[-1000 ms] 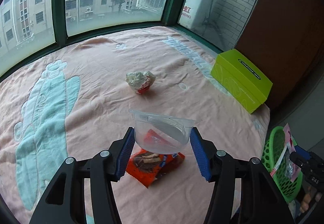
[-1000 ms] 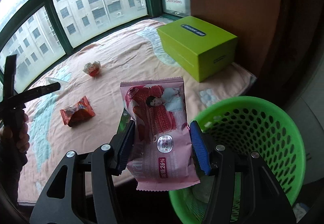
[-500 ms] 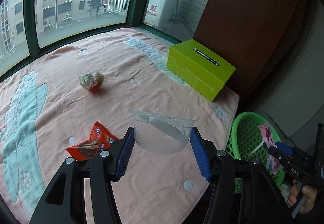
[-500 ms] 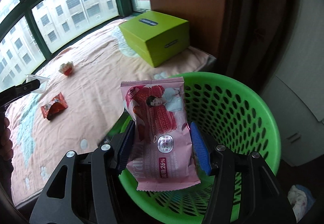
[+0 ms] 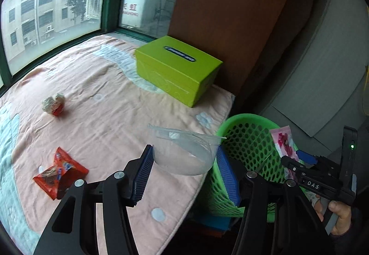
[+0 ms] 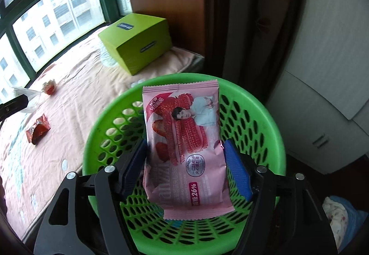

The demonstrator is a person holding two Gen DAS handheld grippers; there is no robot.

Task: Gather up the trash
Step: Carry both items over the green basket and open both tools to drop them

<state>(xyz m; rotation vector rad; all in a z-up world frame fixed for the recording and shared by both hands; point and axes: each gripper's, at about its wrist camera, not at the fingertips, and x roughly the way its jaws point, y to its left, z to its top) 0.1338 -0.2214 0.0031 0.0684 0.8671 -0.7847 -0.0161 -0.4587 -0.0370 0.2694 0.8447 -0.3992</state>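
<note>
**Two items in transit, two still on the blanket**

Two grippers are each occupied. The right gripper [image 6: 185, 162] is above the green perforated basket [image 6: 265, 114]; its jaws are opening around the pink strawberry snack wrapper [image 6: 184, 139]. A gap shows at the right pad, while the left edge of the wrapper lies against the left pad, so the wrapper appears to be at the point of release directly over the basket's mouth.

The left gripper [image 5: 184, 174] holds a clear plastic cup [image 5: 182, 153] between its blue pads, near the right edge of the pink blanket [image 5: 110, 98] and just left of the basket [image 5: 249, 139].

Remaining on the blanket: an orange-red snack packet [image 5: 60, 172] at near left, and a crumpled white-and-red wrapper [image 5: 53, 104] farther back on the left. A lime-green box [image 5: 177, 68] sits at the far right corner; whether it counts as trash cannot be told.

Handling assessment: all items look very light. The thin-walled cup is likely to buckle or crack under a firm squeeze; a grip across its lower body, as at present, seems sound. The film packets are soft and probably slippery, and they are best pinched across a flat face or a sealed end. The crumpled wrapper should compress readily, so a grip across its bulk should do.
</note>
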